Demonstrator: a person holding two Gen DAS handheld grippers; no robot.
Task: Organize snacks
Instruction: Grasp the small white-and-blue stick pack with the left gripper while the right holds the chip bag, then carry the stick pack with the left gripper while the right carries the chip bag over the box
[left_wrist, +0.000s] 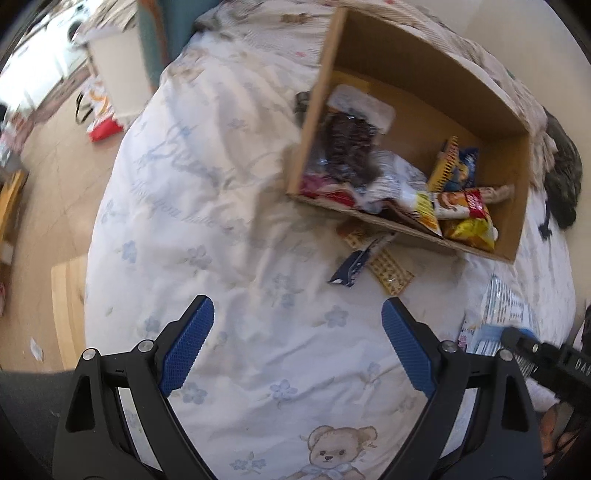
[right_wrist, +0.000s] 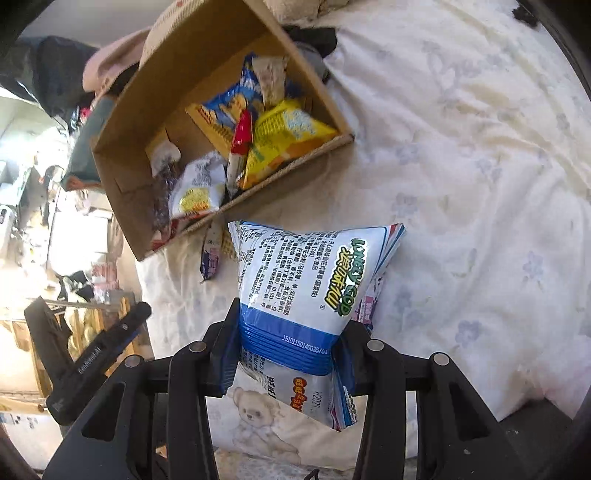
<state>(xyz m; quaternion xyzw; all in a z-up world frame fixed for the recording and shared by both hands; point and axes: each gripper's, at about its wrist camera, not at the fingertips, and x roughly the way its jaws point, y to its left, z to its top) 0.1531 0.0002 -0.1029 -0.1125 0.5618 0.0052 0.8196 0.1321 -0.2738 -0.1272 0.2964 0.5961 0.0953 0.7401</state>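
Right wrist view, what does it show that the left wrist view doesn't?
Only the right wrist view shows the right gripper shut on the white and blue puffed snack bag, with its printed back readable.

Only the left wrist view shows the left gripper open over the bedsheet, and a red and white bag on the floor.

Both show the brown cardboard box of snacks and the dark blue wrapper lying outside it on the floral white bedsheet.
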